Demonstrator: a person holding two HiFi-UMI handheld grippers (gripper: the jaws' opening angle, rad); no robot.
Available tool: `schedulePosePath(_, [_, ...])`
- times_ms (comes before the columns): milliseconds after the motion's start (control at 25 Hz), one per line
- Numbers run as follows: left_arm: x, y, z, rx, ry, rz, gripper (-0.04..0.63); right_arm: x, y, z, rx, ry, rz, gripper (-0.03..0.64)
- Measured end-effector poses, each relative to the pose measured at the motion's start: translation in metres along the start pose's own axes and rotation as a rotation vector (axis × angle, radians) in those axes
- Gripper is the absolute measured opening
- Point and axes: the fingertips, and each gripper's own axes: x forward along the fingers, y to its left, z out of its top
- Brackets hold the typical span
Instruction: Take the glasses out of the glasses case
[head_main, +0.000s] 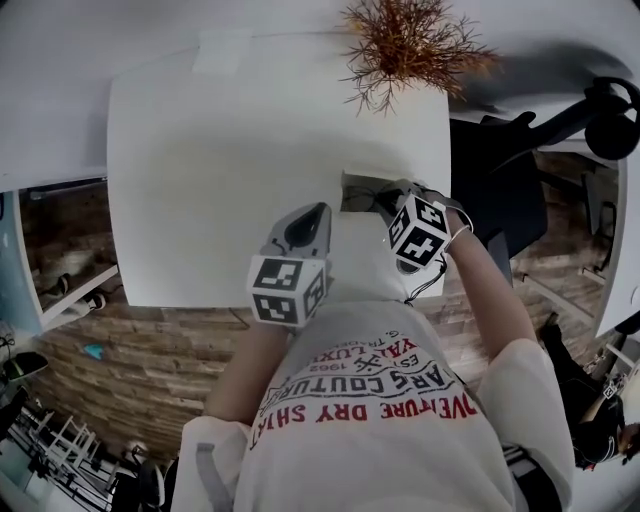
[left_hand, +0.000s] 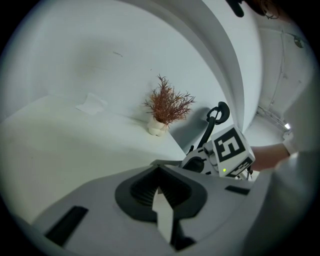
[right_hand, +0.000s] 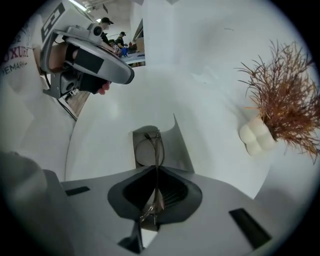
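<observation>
Thin wire-framed glasses (right_hand: 155, 150) stand edge-on between the jaws of my right gripper (right_hand: 156, 171), which is shut on them and points steeply down. Right under them lies the open grey glasses case (right_hand: 177, 145), its lid raised at the back. In the head view the case (head_main: 358, 192) sits near the white table's right front corner, with the right gripper (head_main: 388, 207) over it. My left gripper (head_main: 320, 211) hovers to the case's left, jaws together and holding nothing. The left gripper view looks past its jaws (left_hand: 159, 172) at bare table and the right gripper's marker cube (left_hand: 231, 149).
A dried reddish plant (head_main: 405, 45) in a small white pot (right_hand: 257, 137) stands at the table's far right. A pale paper scrap (head_main: 222, 50) lies at the far edge. The table (head_main: 220, 150) ends just in front of the person; dark chairs (head_main: 500, 190) stand to the right.
</observation>
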Motion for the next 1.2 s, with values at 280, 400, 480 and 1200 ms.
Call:
schedulePosePath(280, [-0.001,-0.007,0.004,0.010,-0.020,0.008,0.008,-0.005,-0.001,0.002,-0.035,-0.037,0.012,0.026])
schedulePosePath(400, [-0.002,-0.011,0.009,0.017,-0.035,0.011,0.008,-0.014,-0.005,0.006,-0.039,-0.066,-0.016,0.026])
schedulePosePath(480, [-0.003,-0.015,0.013,0.022,-0.047,0.012,0.008,-0.023,-0.009,0.008,-0.030,-0.089,-0.042,0.026])
schedulePosePath(1200, [-0.022,-0.067,0.069,0.134,-0.221,-0.017,0.008,-0.144,-0.037,0.025,0.507,-0.560,-0.296,0.026])
